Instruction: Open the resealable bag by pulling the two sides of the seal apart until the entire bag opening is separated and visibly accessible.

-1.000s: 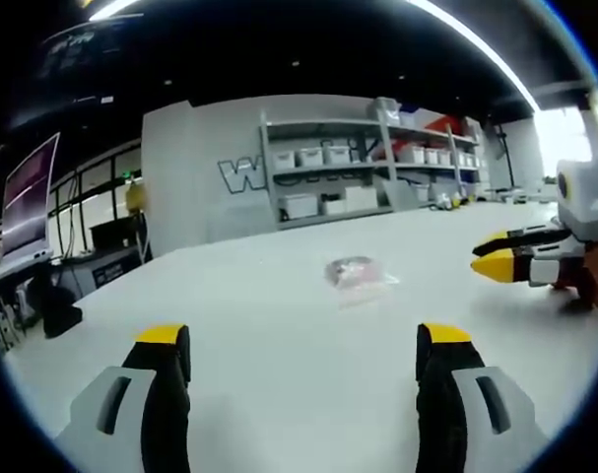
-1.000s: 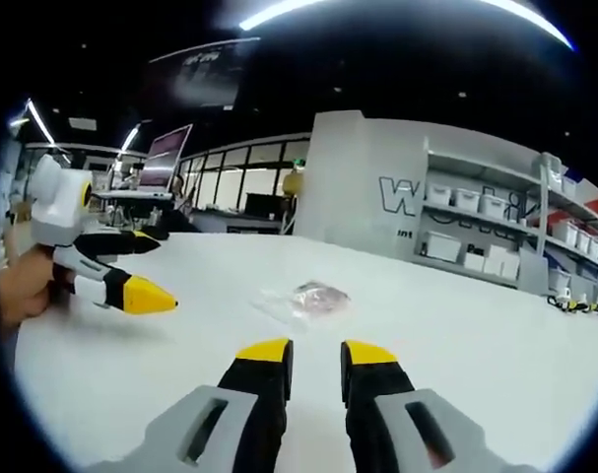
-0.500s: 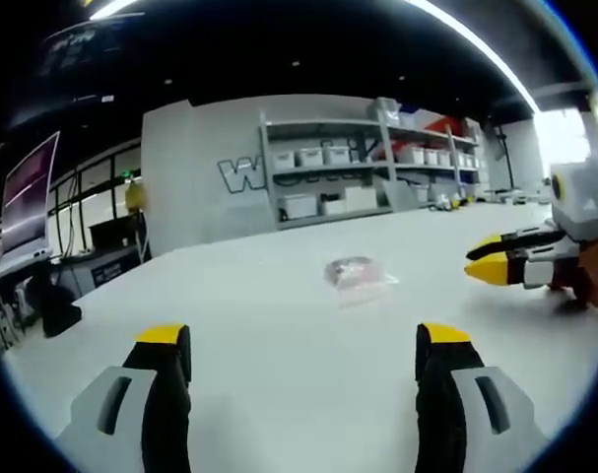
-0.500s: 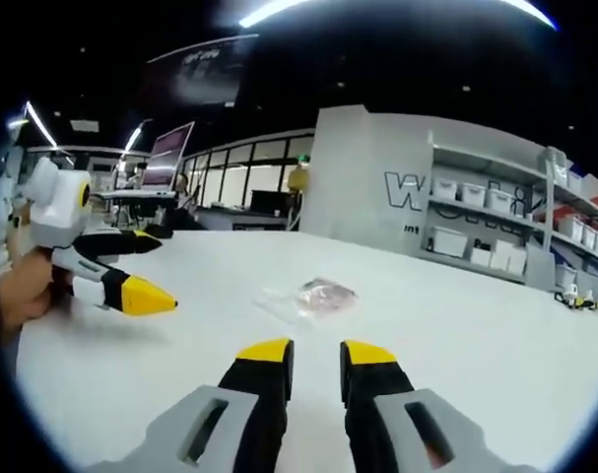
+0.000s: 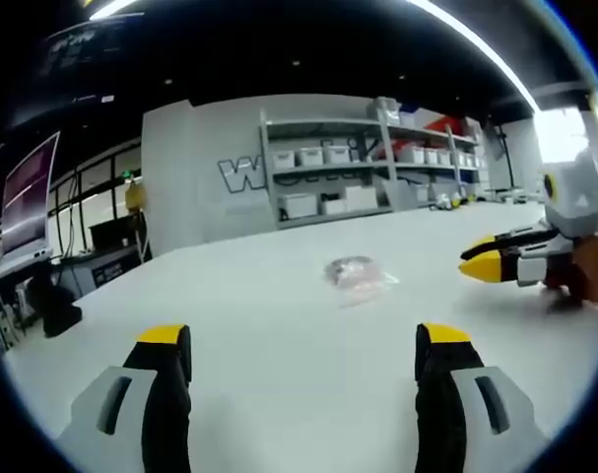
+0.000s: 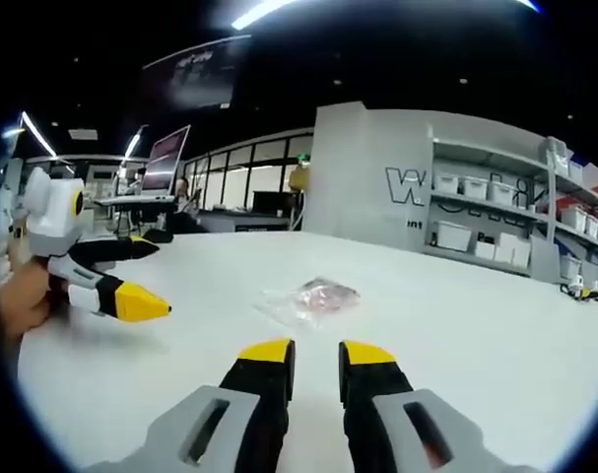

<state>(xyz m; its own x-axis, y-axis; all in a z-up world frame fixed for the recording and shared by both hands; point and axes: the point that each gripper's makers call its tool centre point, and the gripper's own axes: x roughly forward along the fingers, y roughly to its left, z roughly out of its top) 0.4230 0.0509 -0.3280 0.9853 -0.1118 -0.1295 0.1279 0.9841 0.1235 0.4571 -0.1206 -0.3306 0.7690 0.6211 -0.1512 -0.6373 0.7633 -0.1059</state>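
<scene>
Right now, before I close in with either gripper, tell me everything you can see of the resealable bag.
The resealable bag is small, clear plastic, lying flat on the white table, with something pinkish-red bunched inside toward one end. The rest of the film looks flat and nearly see-through. Its seal is too small to make out, so I cannot tell whether it is shut. Nothing touches it but the table; both grippers are well short of it.

We count one bag (image 5: 356,275) near the table's (image 5: 279,296) middle, two grippers, left (image 5: 303,340) and right (image 6: 316,353), and one shelf rack (image 5: 367,163) beyond the far edge.
</scene>
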